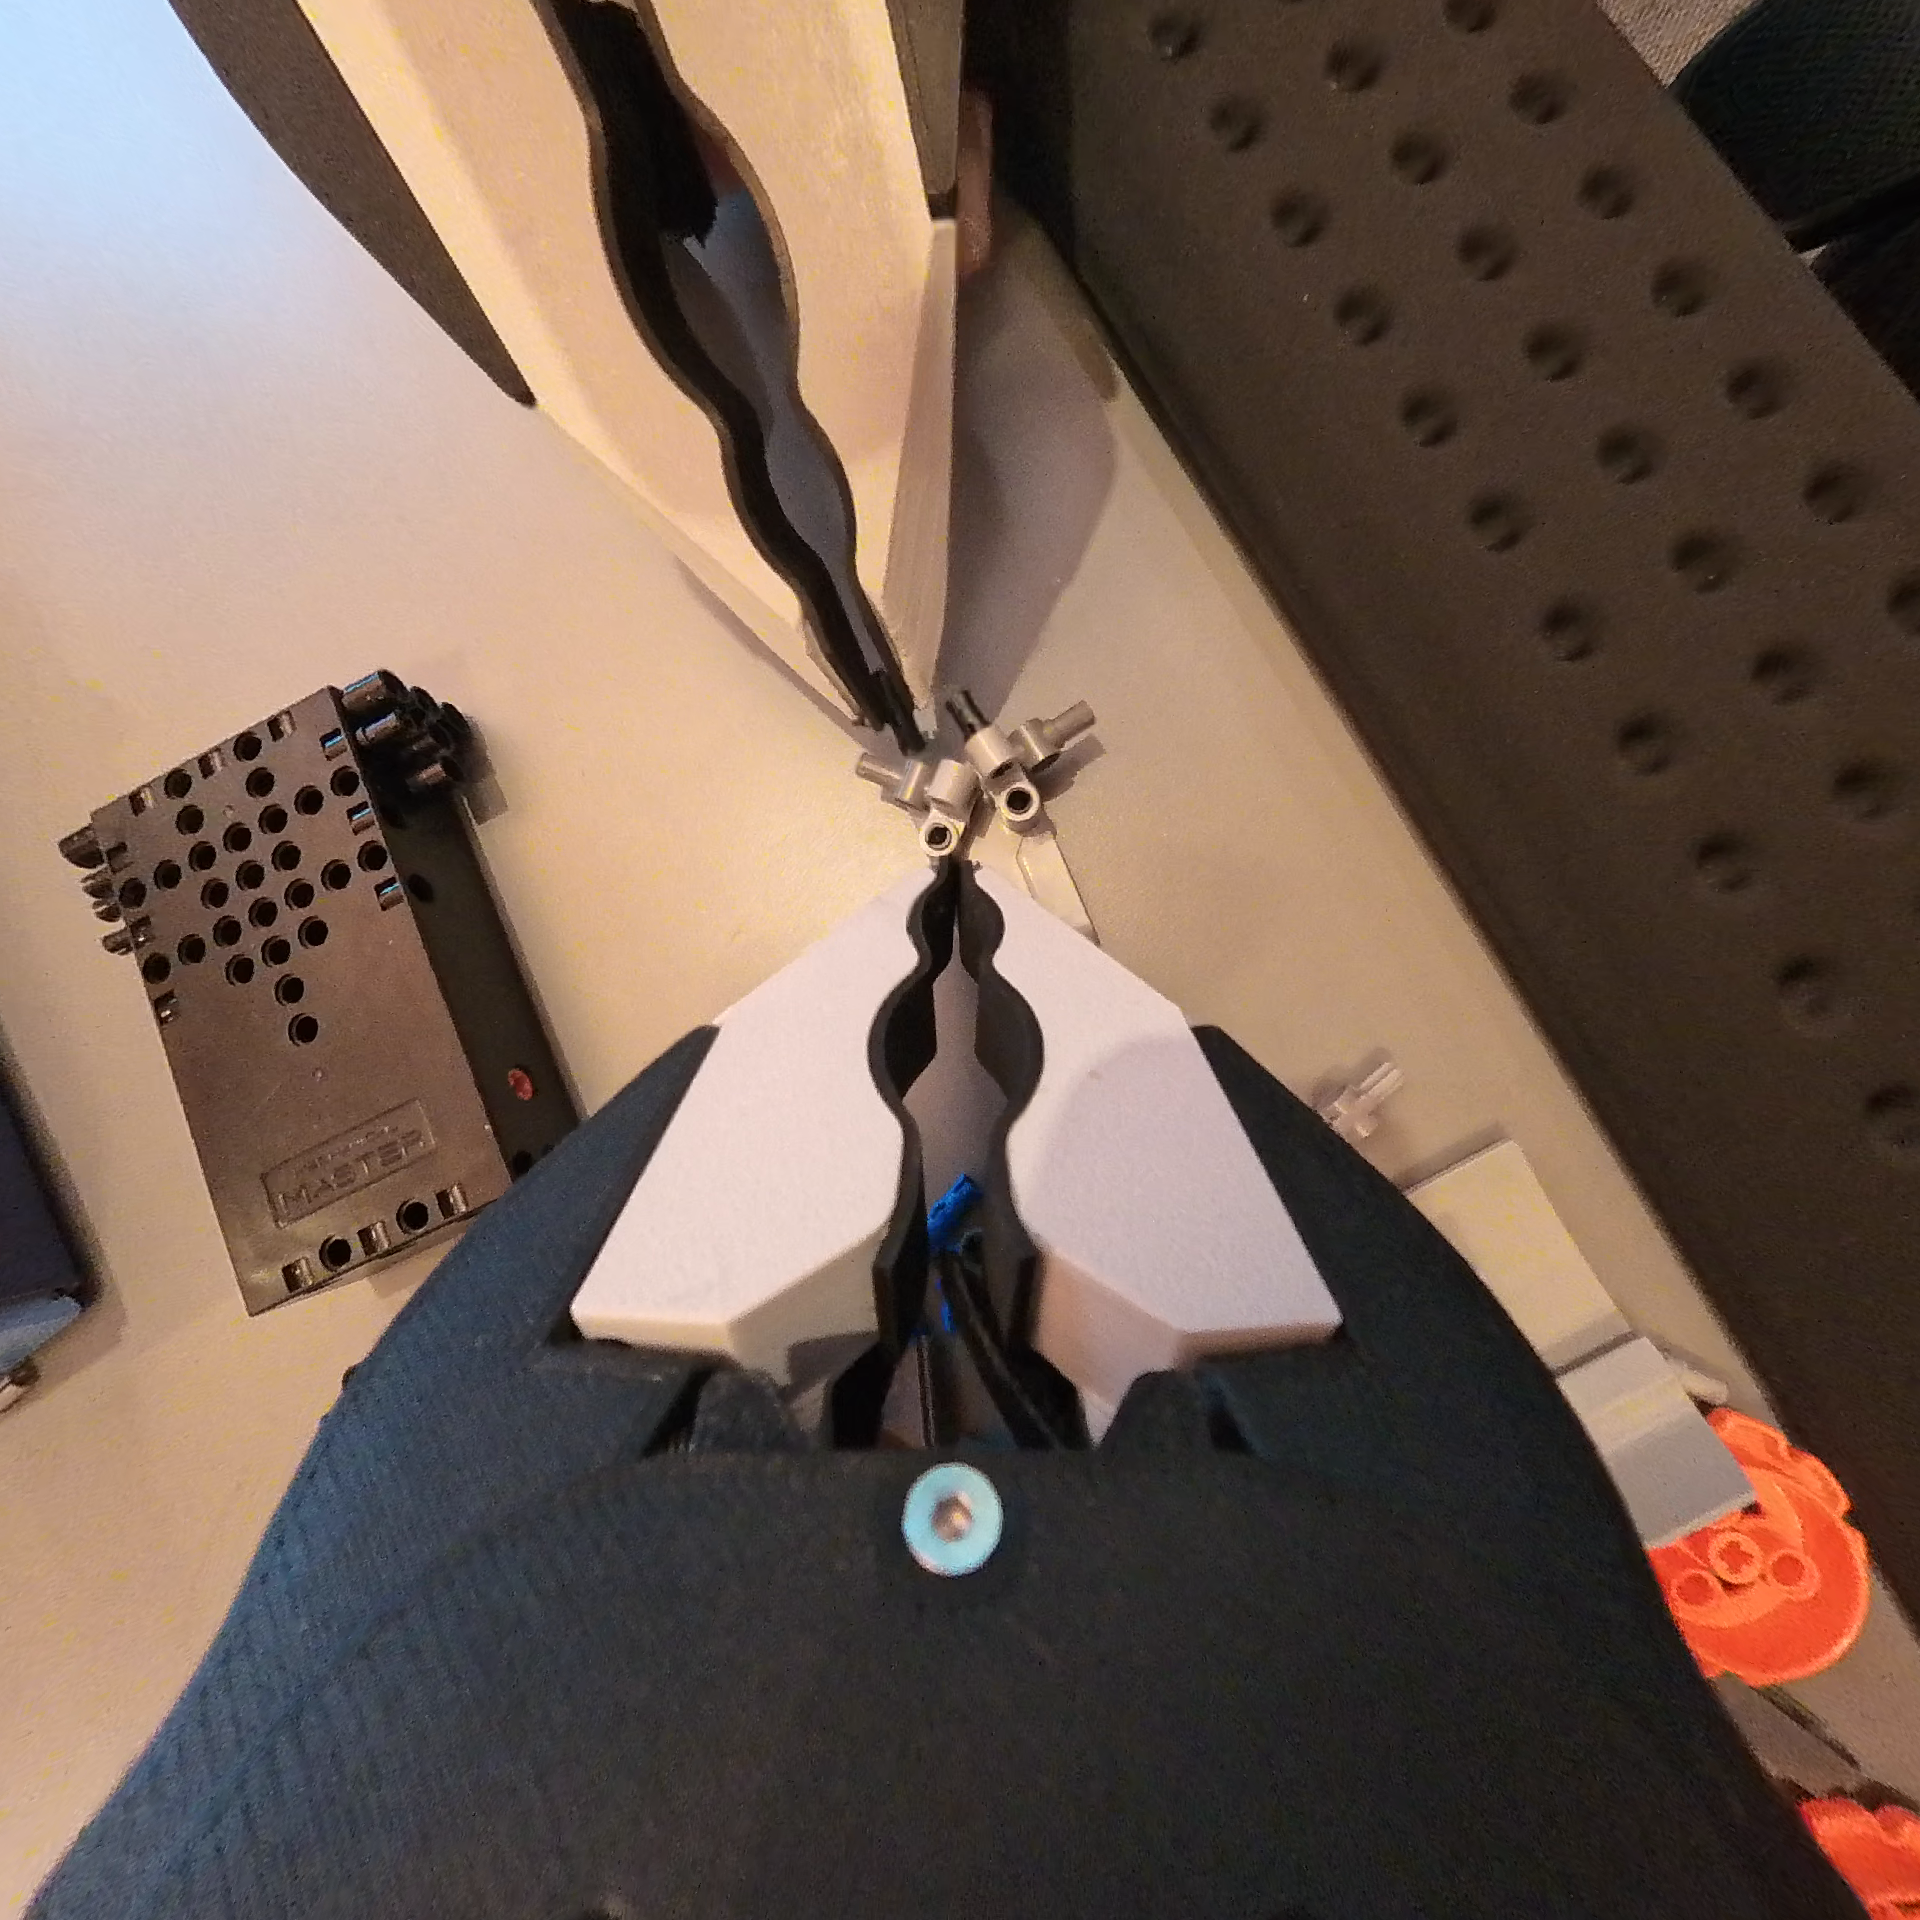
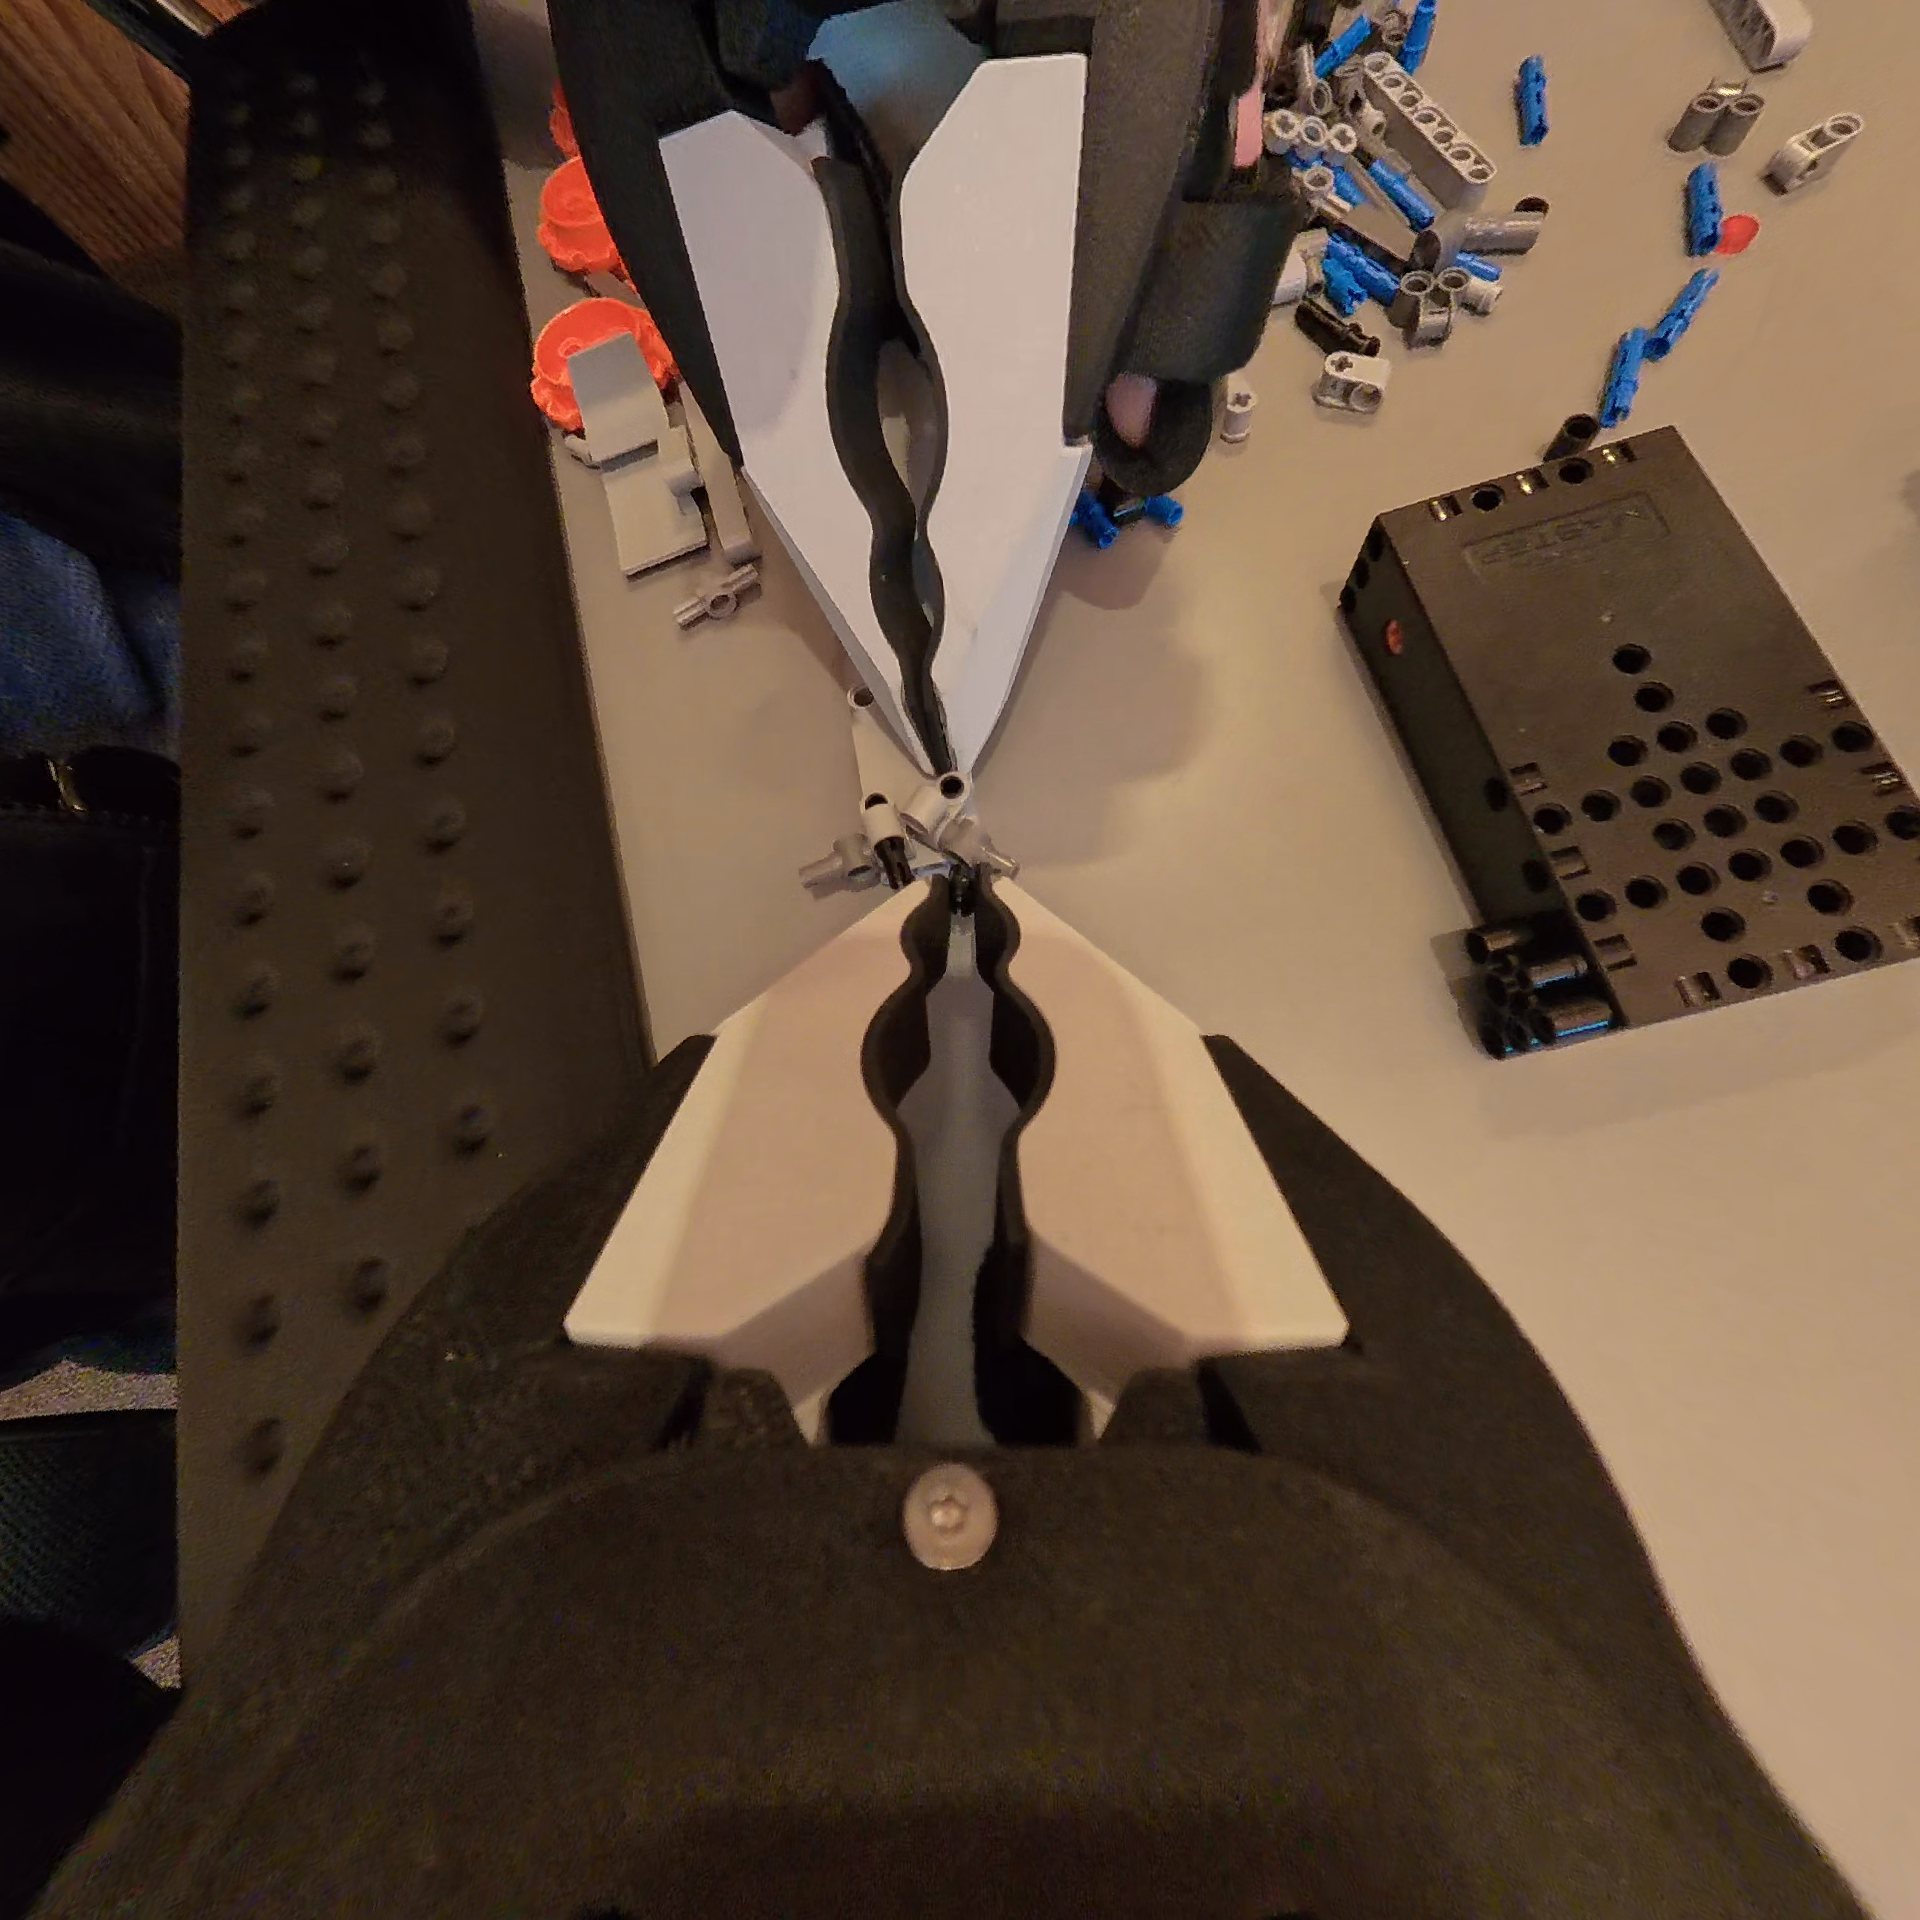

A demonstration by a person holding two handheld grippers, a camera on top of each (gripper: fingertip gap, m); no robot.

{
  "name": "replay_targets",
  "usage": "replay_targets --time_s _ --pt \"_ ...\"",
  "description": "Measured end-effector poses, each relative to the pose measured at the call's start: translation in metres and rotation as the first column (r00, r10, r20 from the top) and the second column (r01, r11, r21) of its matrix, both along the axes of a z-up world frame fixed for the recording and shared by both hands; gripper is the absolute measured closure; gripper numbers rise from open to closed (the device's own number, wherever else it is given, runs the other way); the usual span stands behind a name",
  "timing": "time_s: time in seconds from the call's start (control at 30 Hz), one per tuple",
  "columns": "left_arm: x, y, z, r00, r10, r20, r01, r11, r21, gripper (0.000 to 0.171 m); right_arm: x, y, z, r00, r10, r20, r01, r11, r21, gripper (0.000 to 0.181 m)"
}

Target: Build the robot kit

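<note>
Two handheld grippers are meeting tip to tip over a pale surface, sharing a small cluster of grey connector pieces joined with black pins. The left gripper is pinching the cluster's near end, its fingers clenched on it. The right gripper is coming in from the opposite side, its fingers likewise closed on a black pin at the cluster's edge. The cluster is hanging between the two tips, just above the surface. A black perforated block with short black pins at one end is lying flat off to one side. A dark studded board is running along the other side, with orange gear wheels and a grey bracket beside it. Loose blue and grey pieces are lying scattered farther back.
</note>
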State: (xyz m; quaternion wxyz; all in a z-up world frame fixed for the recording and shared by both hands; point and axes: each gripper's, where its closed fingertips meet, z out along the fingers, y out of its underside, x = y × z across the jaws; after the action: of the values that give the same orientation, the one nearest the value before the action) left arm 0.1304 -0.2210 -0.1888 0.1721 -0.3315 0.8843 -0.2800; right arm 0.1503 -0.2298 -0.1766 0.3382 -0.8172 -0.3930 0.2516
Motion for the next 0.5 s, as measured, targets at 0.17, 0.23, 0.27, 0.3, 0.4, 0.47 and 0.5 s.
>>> replay_targets --time_s 0.17,0.23,0.27,0.3,0.4,0.47,0.5 --pt "-0.001 0.004 0.008 0.998 0.059 -0.007 -0.059 0.998 -0.011 0.161 -0.001 0.0 -0.005 1.0 0.006 0.01 -0.006 1.0 -0.014 0.178" --pt "-0.005 0.004 0.009 0.996 0.079 -0.035 -0.079 0.997 0.001 0.145 -0.001 0.001 -0.004 1.0 0.002 0.004 -0.002 1.0 -0.012 0.178" --pt "-0.008 0.003 0.008 0.995 0.084 -0.057 -0.084 0.996 0.007 0.138 -0.001 0.001 -0.004 1.0 0.0 0.004 0.0 1.0 -0.012 0.178" --pt "-0.011 0.0 0.006 0.993 0.086 -0.082 -0.085 0.996 0.007 0.135 0.0 0.001 -0.004 1.0 -0.002 0.007 0.002 1.0 -0.013 0.178" --pt "-0.012 -0.002 -0.006 0.987 0.11 -0.115 -0.104 0.993 0.057 0.138 -0.001 0.002 -0.004 1.0 -0.002 0.005 0.003 1.0 -0.009 0.178" --pt "-0.01 -0.006 -0.007 0.987 0.121 -0.11 -0.117 0.992 0.042 0.144 -0.001 0.003 -0.004 1.0 -0.008 0.005 0.008 1.0 -0.007 0.178" --pt "-0.01 -0.006 -0.007 0.986 0.126 -0.107 -0.122 0.992 0.044 0.144 0.0 0.003 -0.004 1.0 -0.011 0.004 0.011 1.0 -0.007 0.178"
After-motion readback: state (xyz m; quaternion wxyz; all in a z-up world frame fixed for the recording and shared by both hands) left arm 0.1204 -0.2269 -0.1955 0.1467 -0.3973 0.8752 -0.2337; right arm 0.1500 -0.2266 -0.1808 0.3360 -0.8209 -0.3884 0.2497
